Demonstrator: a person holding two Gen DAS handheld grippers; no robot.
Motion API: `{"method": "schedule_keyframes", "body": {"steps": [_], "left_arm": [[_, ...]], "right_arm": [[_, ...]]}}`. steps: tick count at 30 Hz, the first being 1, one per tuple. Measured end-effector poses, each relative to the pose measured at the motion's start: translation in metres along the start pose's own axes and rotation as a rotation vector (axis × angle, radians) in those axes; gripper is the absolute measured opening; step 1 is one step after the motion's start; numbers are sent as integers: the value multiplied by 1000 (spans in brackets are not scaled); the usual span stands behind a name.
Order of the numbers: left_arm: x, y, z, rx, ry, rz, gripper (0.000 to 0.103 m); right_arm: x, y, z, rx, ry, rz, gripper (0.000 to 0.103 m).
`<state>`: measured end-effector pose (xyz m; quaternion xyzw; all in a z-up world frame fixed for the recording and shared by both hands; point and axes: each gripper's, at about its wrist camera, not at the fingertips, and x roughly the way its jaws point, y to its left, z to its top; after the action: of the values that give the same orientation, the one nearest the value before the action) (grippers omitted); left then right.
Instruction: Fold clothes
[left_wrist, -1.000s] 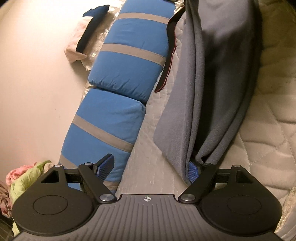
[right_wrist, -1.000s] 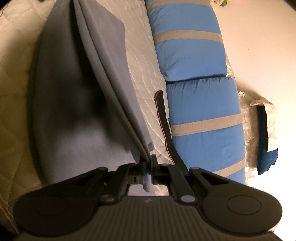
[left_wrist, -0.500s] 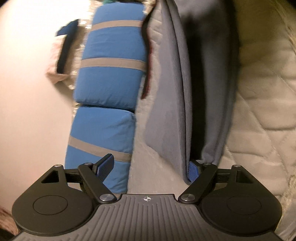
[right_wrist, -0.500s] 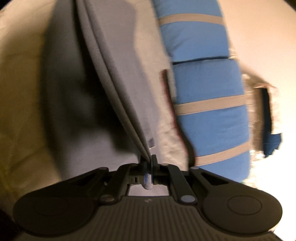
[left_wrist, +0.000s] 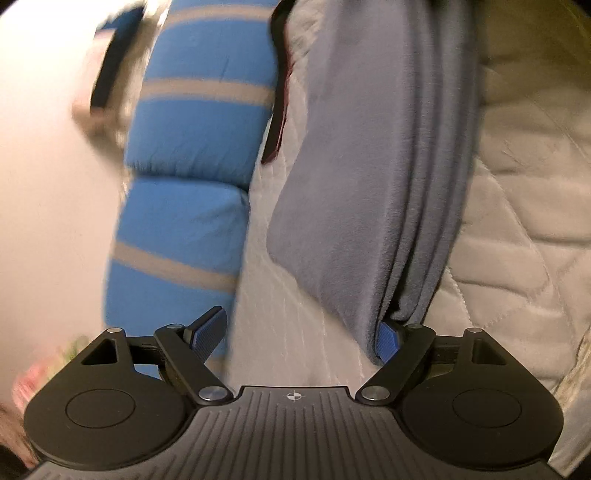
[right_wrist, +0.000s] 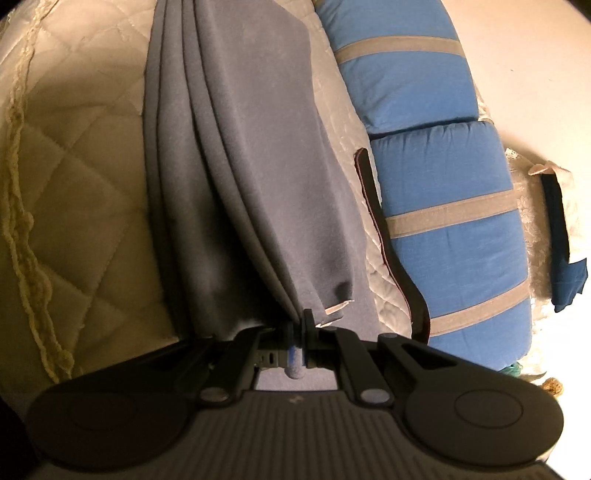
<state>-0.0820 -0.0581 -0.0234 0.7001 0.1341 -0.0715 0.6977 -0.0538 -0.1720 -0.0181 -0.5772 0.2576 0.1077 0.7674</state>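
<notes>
Nearest in the right wrist view, the right gripper (right_wrist: 301, 325) is pinched closed on an edge of the grey garment (right_wrist: 251, 155), several stacked layers of fleece running out of its jaws, with a small pale tag (right_wrist: 334, 308) just beside the grip. In the left wrist view the left gripper (left_wrist: 295, 336) stands wide, nothing pressed between its blue pads (left_wrist: 208, 330); a fold of the same grey garment (left_wrist: 373, 206) drapes over and against the right-hand pad only, so it reads as hooked or resting there, not clamped.

Farther out, the garment hangs as a long, narrow, doubled-up band over the quilted cream bedspread (right_wrist: 85, 206), raised off it near the grippers and reaching away toward the far end of the bed. To one side of it a dark strap with a red edge (right_wrist: 384, 236) lies on the quilt, next to a blue cushion with grey stripes (right_wrist: 450, 206). Beyond the cushion, by the pale wall, sits a small pile of dark blue and pink cloth (right_wrist: 561, 236), which looks already folded.

As a judgement: the garment has been folded lengthwise at least once and is mid-fold. It has yet to be laid flat, folded across and smoothed. Blurred bright fabric (left_wrist: 40, 373) at the near left of the left view may be more clothes waiting.
</notes>
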Motion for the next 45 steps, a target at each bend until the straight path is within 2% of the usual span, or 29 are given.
{"method": "schedule_keyframes", "body": {"steps": [1, 4, 7, 9, 16, 20, 24, 26, 27, 29, 30, 31, 32, 35, 36, 37, 40, 43, 45], "left_arm": [[-3, -9, 1, 52, -31, 50, 80], [-7, -14, -1, 61, -51, 89, 77], [-4, -8, -8, -18, -31, 52, 54], [-2, -7, -11, -46, -17, 26, 49], [10, 17, -24, -248, 33, -116, 49], [13, 22, -27, -275, 26, -140, 51], [11, 20, -28, -244, 5, -118, 53], [10, 17, -28, -235, -6, -109, 55], [10, 17, -29, -232, -12, -101, 56], [10, 14, -28, -219, -25, -70, 67], [9, 13, -28, -214, -32, -50, 69], [7, 12, -28, -211, -38, -38, 71], [5, 11, -29, -209, -43, -28, 71], [-3, 8, -29, -185, -61, -17, 71], [-7, 7, -30, -172, -69, -15, 71], [-12, 7, -32, -163, -79, -15, 71], [-29, 21, -38, -219, -93, -31, 71], [-37, 50, -43, -357, -67, -82, 72], [-39, 71, -46, -453, -77, -99, 72]], "right_arm": [[1, -1, 0, 2, -1, 1, 5], [2, -4, 1, 8, -12, -11, 5], [-1, -5, 3, 11, -28, -9, 5], [-3, -3, 6, 5, -36, -7, 5], [-6, 0, 12, -18, -48, 32, 6], [-8, 1, 11, -58, -28, 68, 5], [-15, 0, 12, -67, -5, 95, 5], [-20, 1, 11, -73, 0, 86, 13], [-22, 1, 11, -75, 2, 82, 24], [-26, 2, 10, -81, 6, 72, 38], [-31, 1, 9, -75, 1, 63, 43], [-36, 0, 8, -68, -4, 53, 55], [-42, -4, 8, -46, -12, 42, 69], [-58, -16, 8, 38, -34, 23, 90], [-63, -22, 9, 88, -46, 31, 94], [-68, -29, 10, 148, -67, 35, 101], [-73, -47, 14, 319, -116, 24, 103], [-64, -64, 24, 497, -147, 3, 103], [-53, -75, 28, 622, -160, 32, 98]]}}
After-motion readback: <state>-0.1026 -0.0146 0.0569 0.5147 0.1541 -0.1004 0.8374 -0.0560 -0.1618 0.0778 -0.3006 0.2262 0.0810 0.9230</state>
